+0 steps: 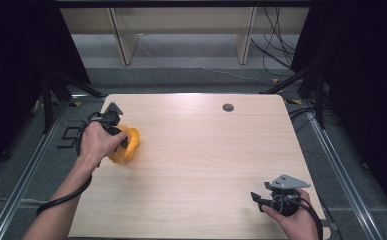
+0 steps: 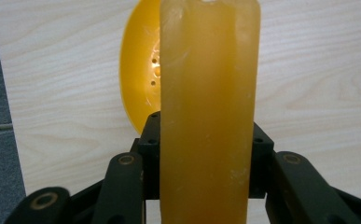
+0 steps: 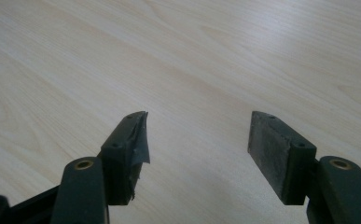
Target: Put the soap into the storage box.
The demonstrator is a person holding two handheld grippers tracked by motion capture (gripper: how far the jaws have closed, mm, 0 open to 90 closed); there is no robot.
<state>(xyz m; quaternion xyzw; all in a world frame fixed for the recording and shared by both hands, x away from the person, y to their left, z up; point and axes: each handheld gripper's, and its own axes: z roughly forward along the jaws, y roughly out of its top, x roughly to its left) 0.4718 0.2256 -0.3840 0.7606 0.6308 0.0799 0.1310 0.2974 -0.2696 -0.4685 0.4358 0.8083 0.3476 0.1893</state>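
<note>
An orange-yellow plastic object (image 1: pixel 131 144) is at the table's left side, close to its edge. My left gripper (image 1: pixel 117 131) is shut on it, with the person's hand wrapped around the gripper. In the left gripper view a flat amber strip (image 2: pixel 208 93) of the object stands upright between the jaws of my left gripper (image 2: pixel 208 137), and a round yellow dished part (image 2: pixel 138 79) with small holes shows behind it. I cannot tell whether the object rests on the wood. My right gripper (image 1: pixel 261 193) is near the front right corner, open, with nothing between its pads (image 3: pixel 199 135).
The light wooden table (image 1: pixel 206 140) has a round grey cable port (image 1: pixel 228 107) near its far edge. Black cables trail from both grippers over the front edge. Dark frame legs and floor cables stand beyond the far corners.
</note>
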